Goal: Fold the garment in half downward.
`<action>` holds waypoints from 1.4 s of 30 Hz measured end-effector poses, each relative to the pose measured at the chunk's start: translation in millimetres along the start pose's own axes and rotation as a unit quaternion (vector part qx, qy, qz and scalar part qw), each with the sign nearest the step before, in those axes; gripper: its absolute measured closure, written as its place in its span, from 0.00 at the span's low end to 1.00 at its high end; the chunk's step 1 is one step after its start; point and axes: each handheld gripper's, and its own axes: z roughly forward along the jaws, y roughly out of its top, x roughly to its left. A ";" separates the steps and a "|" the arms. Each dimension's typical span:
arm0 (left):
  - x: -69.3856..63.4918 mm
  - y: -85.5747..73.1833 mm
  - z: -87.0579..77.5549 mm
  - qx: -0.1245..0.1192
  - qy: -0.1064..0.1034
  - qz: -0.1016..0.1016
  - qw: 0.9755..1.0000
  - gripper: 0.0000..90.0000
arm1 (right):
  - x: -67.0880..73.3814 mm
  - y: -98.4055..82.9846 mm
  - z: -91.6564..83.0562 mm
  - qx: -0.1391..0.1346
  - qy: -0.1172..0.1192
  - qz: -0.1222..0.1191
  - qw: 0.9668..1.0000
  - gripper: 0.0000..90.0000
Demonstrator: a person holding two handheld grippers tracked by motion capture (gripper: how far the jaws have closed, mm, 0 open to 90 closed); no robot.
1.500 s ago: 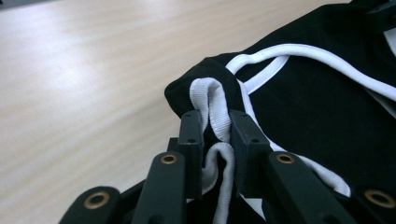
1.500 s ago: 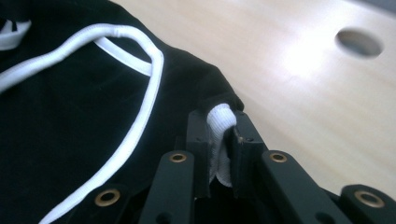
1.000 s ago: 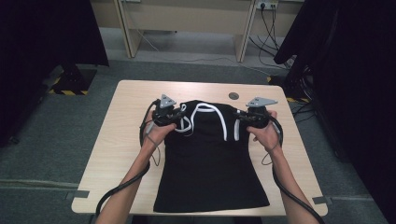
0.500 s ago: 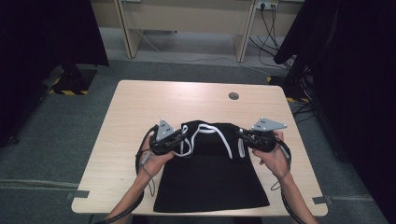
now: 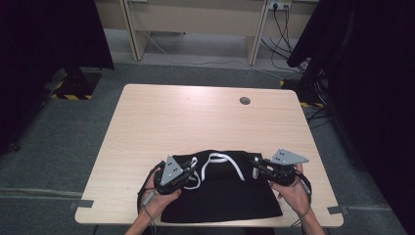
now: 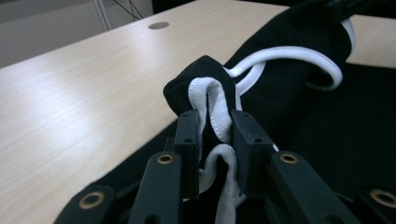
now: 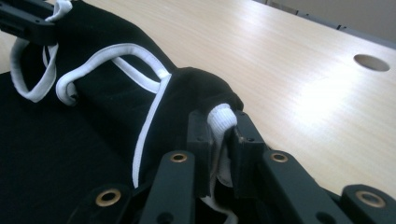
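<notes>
A black sleeveless top (image 5: 220,198) with white trim lies at the near edge of the table, its strap end folded back over its lower part. My left gripper (image 5: 188,175) is shut on a white strap and black cloth at the fold's left corner; in the left gripper view the white strap (image 6: 212,100) is pinched between the jaws of the left gripper (image 6: 215,127). My right gripper (image 5: 255,164) is shut on the right corner, where the right gripper (image 7: 219,128) squeezes a white-edged fold (image 7: 219,114). White straps (image 5: 230,164) loop between the two grippers.
The wooden table (image 5: 195,122) stretches away beyond the top, with a round cable hole (image 5: 244,100) near its far right. Desk legs and cables stand on the grey floor behind. Dark curtains hang at both sides.
Both grippers have come toward the near edge of the table and a little lower, drawing the top's strap end back over its lower half.
</notes>
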 end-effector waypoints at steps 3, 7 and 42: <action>-7.3 -9.7 -6.9 0.005 -0.009 -0.004 1.000 0.81 | 6.4 -8.5 -5.0 0.001 0.004 0.001 1.000 0.90; -17.7 -21.6 -14.7 0.015 -0.022 -0.010 1.000 0.79 | 15.0 -18.6 -10.0 0.006 0.010 0.004 1.000 0.89; 29.3 -16.5 25.8 0.125 -0.020 -0.041 0.991 0.74 | -2.1 -25.7 24.7 0.105 -0.014 0.021 0.994 0.82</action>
